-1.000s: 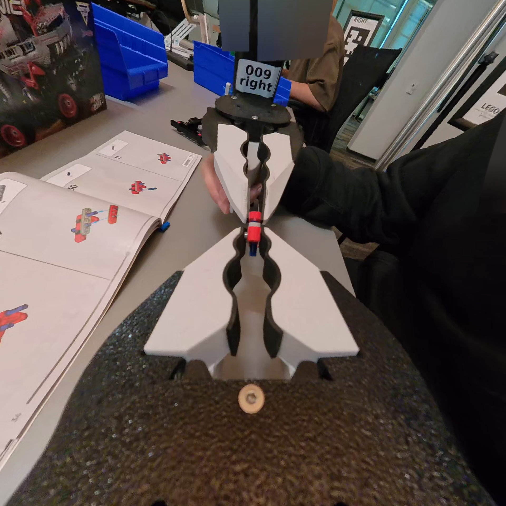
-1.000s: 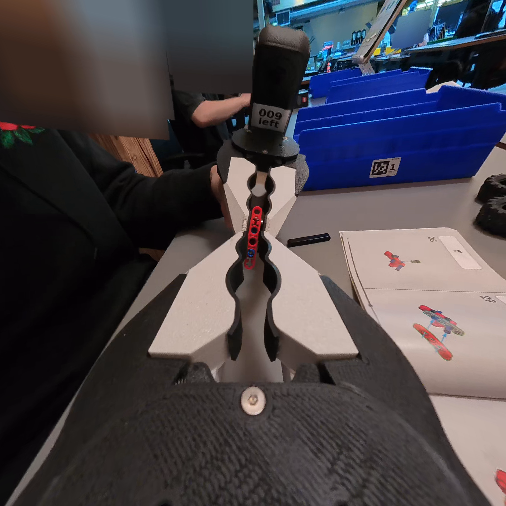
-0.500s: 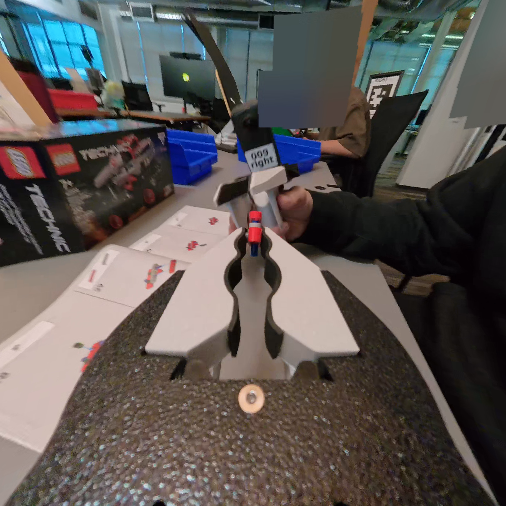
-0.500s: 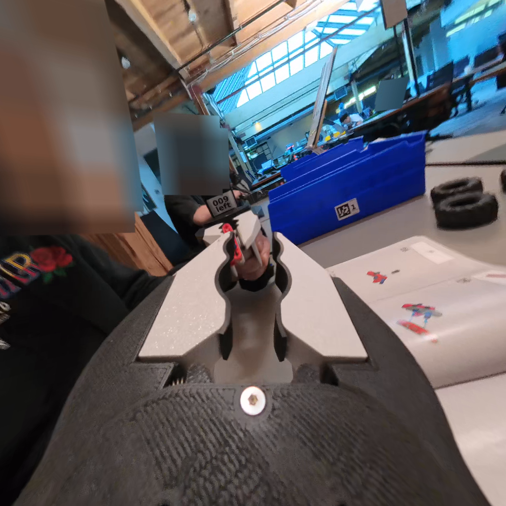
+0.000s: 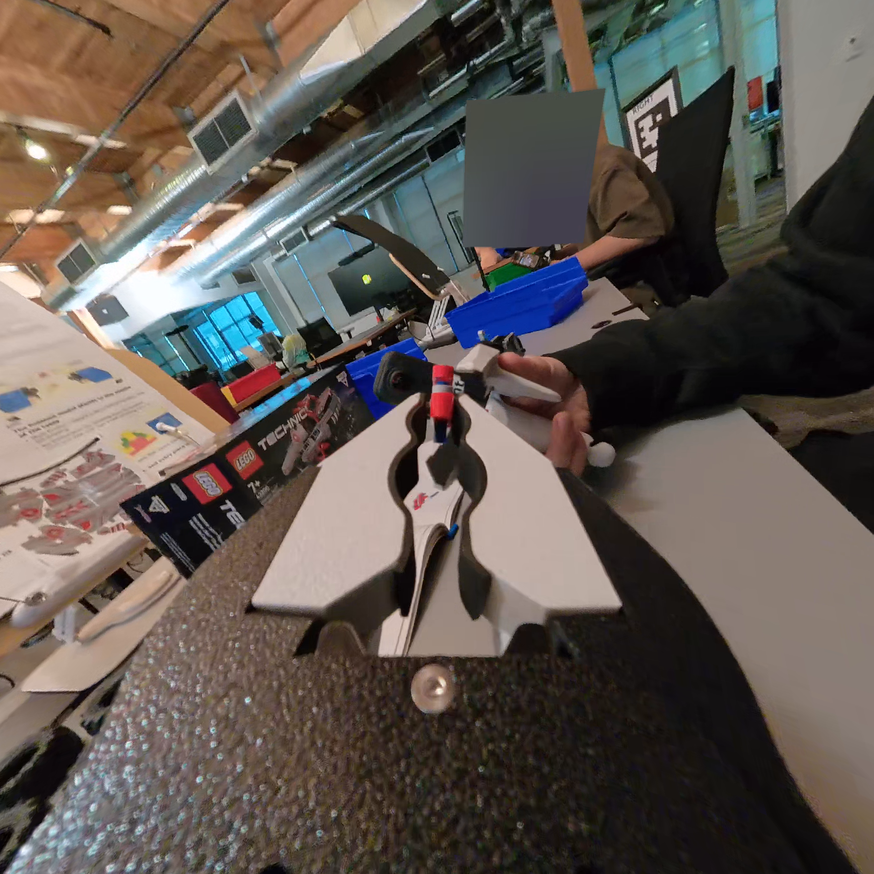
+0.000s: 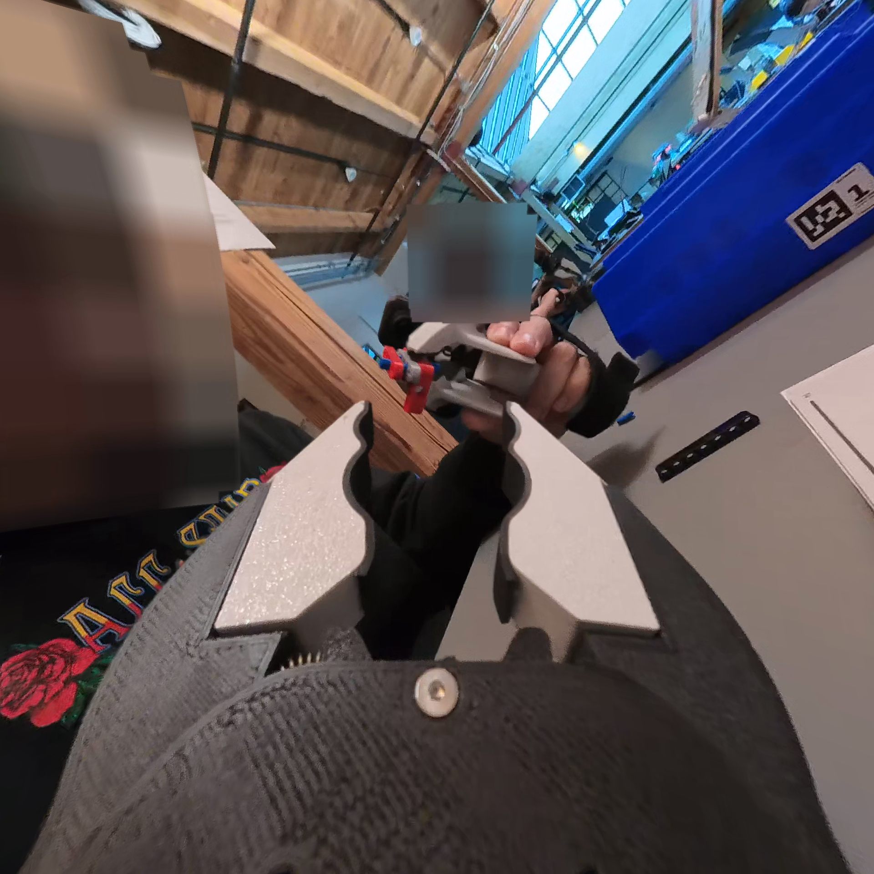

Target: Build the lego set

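The left gripper [image 5: 442,416] pinches the red part [image 5: 441,402] at 12 o'clock, held up, likely to check it; the right gripper [image 6: 437,416] gapes wide with nothing in it

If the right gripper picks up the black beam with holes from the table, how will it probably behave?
The black beam looks like stiff plastic, so it should not bend. It is thin and perforated, so probably light. It lies flat on the grey table, so the open right gripper may find it hard to get under.

Right gripper [image 6: 437,421] fingers [image 6: 307,520] apart, black beam [image 6: 707,447] on table [image 6: 756,544]
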A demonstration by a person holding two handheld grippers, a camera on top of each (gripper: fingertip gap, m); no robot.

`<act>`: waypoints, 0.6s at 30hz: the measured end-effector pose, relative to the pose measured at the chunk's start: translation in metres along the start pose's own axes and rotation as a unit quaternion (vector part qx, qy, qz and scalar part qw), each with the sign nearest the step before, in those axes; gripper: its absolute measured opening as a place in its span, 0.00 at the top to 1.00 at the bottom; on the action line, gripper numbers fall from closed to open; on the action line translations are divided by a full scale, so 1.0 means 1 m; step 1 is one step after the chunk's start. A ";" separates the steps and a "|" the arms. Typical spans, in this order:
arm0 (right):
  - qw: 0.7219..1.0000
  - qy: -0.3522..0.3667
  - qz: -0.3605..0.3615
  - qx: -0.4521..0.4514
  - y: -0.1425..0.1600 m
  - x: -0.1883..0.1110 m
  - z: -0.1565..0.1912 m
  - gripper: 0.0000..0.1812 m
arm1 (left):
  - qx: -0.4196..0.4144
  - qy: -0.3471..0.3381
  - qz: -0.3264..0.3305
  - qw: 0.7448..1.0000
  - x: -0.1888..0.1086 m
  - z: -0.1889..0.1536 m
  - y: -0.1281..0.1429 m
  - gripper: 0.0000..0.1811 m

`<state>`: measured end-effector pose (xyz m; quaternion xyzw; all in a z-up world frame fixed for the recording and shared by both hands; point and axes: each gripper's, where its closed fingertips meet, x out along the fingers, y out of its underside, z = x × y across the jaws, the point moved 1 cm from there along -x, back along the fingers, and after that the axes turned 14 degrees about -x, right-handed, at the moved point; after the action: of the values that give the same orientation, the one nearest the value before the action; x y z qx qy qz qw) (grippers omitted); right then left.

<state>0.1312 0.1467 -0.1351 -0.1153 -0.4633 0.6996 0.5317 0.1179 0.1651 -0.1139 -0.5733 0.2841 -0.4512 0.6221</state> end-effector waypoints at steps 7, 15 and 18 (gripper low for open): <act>0.999 -0.045 -0.006 0.024 0.002 0.008 0.014 0.72 | 0.030 0.045 -0.018 0.998 0.001 -0.017 -0.011 0.96; 0.994 -0.102 -0.004 0.031 0.001 0.007 0.034 0.88 | 0.083 0.049 0.035 0.995 0.014 -0.027 0.000 0.96; 0.995 -0.102 -0.004 0.021 0.000 0.006 0.034 0.88 | 0.085 0.041 0.031 0.995 0.015 -0.026 -0.001 0.96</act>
<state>0.1066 0.1339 -0.1142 -0.0302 -0.5006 0.7152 0.4868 0.1015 0.1399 -0.1154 -0.4899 0.2875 -0.4779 0.6700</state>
